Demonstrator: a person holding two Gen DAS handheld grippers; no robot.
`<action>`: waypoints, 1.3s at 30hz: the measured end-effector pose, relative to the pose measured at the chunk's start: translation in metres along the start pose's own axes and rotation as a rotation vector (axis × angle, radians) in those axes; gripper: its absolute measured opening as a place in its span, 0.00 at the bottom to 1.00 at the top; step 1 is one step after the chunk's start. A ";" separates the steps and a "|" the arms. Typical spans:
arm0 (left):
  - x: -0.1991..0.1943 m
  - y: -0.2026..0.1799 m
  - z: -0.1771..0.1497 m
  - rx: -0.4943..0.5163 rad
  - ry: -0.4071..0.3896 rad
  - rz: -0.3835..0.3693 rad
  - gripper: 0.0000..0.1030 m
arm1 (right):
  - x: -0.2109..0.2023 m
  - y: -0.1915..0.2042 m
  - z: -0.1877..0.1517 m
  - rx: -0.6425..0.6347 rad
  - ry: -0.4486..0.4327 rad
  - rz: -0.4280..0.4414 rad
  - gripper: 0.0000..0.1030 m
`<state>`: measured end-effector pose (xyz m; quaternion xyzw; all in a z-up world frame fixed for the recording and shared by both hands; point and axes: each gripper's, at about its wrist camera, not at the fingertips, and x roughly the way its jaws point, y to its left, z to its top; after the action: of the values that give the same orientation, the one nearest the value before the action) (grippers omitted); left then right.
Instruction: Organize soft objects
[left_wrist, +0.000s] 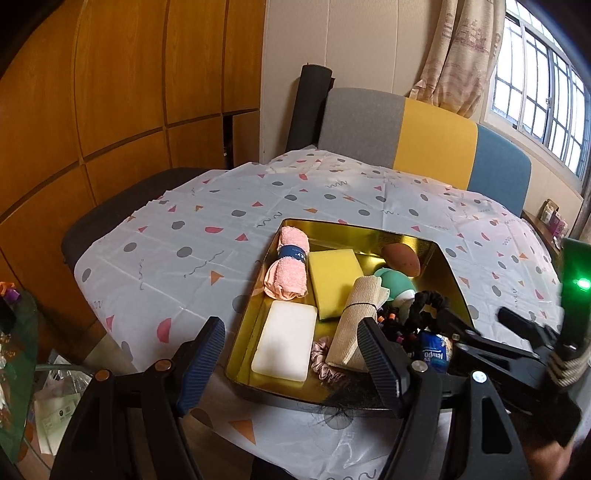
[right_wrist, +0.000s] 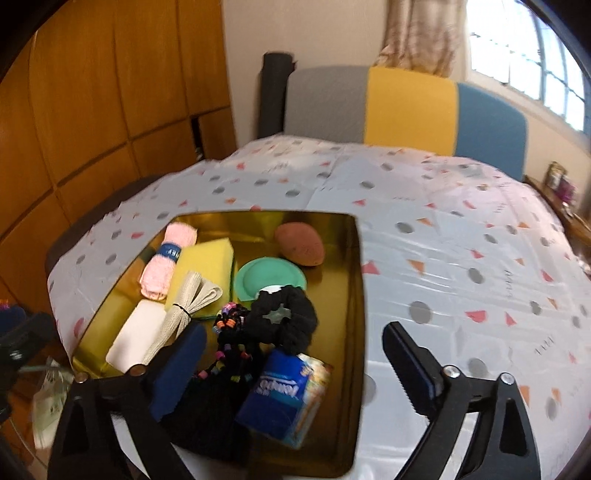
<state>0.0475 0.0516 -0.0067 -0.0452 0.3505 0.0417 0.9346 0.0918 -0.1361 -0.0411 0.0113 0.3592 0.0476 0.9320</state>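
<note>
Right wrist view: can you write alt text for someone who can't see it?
A gold tin tray on a patterned tablecloth holds soft items: black scrunchie, blue tissue pack, yellow sponge, rolled pink towel, white foam block, beige cloth roll and green silicone dish. The open right gripper hangs over the near end, holding nothing.

The tin (right_wrist: 354, 295) sits on the table (right_wrist: 461, 240), holding a towel roll (right_wrist: 168, 254) left of a sponge (right_wrist: 207, 262).

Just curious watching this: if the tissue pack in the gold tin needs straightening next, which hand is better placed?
The right. Its open tool hangs directly over the tissue pack in the gold tin. The left tool sits over the white sponge, farther away.
</note>
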 end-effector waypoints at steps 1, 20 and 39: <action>-0.001 0.000 -0.001 0.002 -0.002 -0.001 0.73 | -0.007 -0.001 -0.002 0.011 -0.013 -0.010 0.96; -0.024 -0.009 -0.020 0.004 -0.041 0.008 0.73 | -0.059 -0.004 -0.024 0.022 -0.083 -0.082 1.00; -0.026 -0.005 -0.019 -0.004 -0.047 0.013 0.73 | -0.065 -0.006 -0.023 0.022 -0.109 -0.087 1.00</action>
<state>0.0160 0.0432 -0.0040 -0.0438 0.3284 0.0494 0.9422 0.0291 -0.1483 -0.0152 0.0087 0.3087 0.0022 0.9511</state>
